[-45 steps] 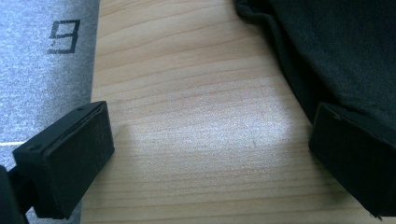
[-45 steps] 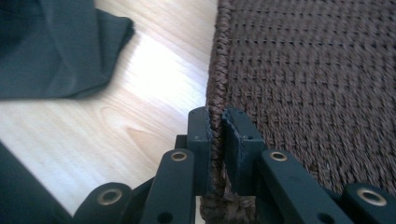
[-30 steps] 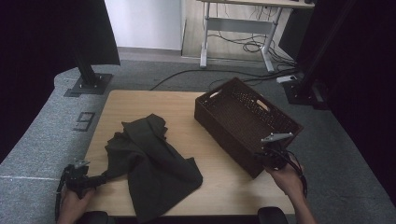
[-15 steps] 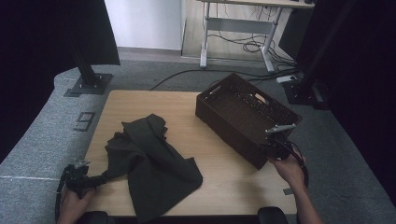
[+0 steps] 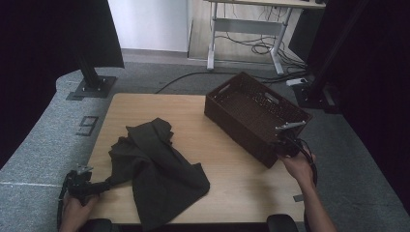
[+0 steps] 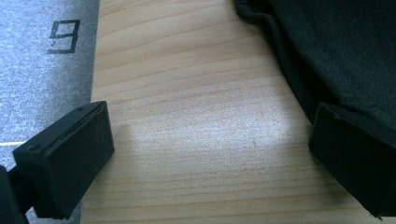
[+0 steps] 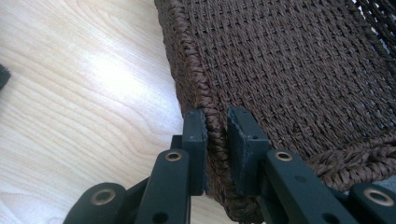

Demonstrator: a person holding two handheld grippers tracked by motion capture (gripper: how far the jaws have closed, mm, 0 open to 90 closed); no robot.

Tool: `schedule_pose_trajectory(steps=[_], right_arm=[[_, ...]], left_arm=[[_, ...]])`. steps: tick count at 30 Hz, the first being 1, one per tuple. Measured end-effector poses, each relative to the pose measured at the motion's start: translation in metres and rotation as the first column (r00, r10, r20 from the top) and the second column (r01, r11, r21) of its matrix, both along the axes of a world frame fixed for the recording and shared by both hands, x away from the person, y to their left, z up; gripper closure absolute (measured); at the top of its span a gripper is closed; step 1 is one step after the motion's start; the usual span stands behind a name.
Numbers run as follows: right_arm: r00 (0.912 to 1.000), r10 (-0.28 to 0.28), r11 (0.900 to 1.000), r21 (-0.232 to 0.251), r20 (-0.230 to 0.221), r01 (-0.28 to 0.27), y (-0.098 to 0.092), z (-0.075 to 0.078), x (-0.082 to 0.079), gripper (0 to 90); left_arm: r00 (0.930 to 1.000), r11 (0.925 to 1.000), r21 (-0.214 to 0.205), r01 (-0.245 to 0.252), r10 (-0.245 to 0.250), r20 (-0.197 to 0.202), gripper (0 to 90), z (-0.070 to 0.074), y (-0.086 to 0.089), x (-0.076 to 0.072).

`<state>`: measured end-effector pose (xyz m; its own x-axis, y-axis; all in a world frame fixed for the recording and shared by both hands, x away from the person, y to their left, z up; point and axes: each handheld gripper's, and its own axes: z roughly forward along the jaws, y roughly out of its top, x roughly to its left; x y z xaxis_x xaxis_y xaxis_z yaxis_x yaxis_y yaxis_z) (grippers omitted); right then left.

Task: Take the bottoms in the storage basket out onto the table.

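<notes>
Right tongs (image 7: 215, 122) level, clamped on basket (image 5: 251, 111) rim near corner; left tongs (image 6: 210, 154) low over table (image 5: 159, 108), spread wide beside cloth (image 5: 154, 174).

The high view is looking forward and down over the wooden table (image 5: 232, 169). Each gripper view is sitting close above that tabletop, sharing the dark cloth (image 6: 345, 51) and the woven basket (image 7: 299, 70) with it.

Lab or studio: black curtains (image 5: 43, 43), stand bases (image 5: 91, 87), marked grey carpet (image 5: 43, 140), floor cables (image 5: 251, 48).
</notes>
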<state>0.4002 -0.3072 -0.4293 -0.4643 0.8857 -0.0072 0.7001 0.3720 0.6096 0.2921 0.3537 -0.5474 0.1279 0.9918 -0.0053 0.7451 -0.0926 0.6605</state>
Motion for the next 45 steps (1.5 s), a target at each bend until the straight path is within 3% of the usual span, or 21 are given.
schedule_pose_trajectory(steps=[45], right_arm=[[0.9914,-0.13,0.9904,-0.048,-0.01,0.13,-0.022,0.0,0.068,73.1]], left_arm=[[1.0,1.0,0.0,-0.002,0.002,0.0,0.0,0.0,0.0,0.001]])
